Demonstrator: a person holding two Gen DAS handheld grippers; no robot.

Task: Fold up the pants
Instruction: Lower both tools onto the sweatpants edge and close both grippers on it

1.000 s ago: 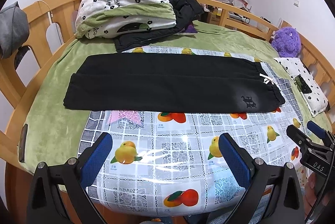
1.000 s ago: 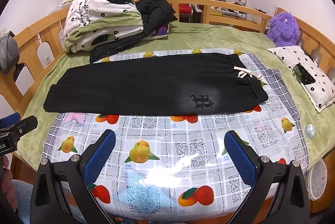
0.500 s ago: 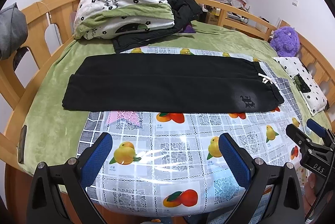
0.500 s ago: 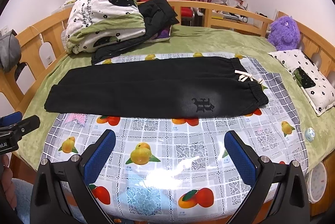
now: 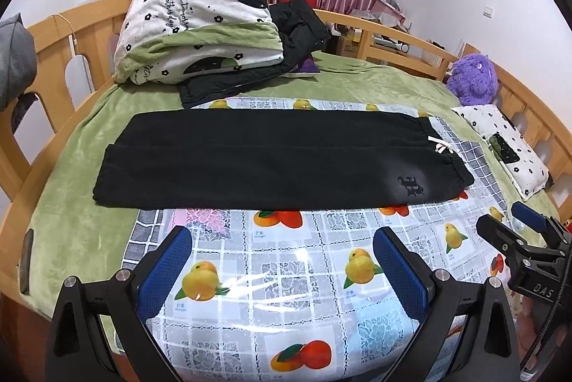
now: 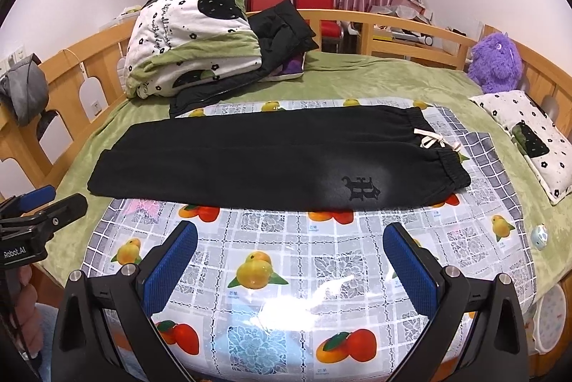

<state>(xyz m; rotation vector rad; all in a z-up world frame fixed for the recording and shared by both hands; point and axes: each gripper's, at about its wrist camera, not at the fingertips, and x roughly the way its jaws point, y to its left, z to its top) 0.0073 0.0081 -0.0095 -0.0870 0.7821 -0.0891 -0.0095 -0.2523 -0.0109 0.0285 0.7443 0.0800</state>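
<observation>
The black pants (image 5: 271, 160) lie flat across the bed (image 5: 82, 228), folded lengthwise with one leg on the other, resting mostly on the fruit-print plastic sheet (image 5: 293, 260) and stretching side to side; the cuffs reach off the sheet's left edge onto the green blanket, the waistband with its white drawstring (image 6: 430, 142) sits toward the right edge. An embroidered emblem (image 6: 361, 189) shows near the waistband on the near side. The left hand-held gripper (image 5: 282, 269) hovers over the near edge of the sheet, jaws spread wide with nothing between its blue pads, well short of the pants. The right hand-held gripper (image 6: 291, 260) does the same, wide apart and empty, above the fruit print just in front of the emblem. Toward the far left corner of the bed a folded floral quilt (image 6: 189, 39) sits on a dark jacket (image 6: 282, 28). A purple plush toy (image 6: 495, 60) sits by the far right rail, a floral pillow (image 6: 529, 139) along the right edge.
</observation>
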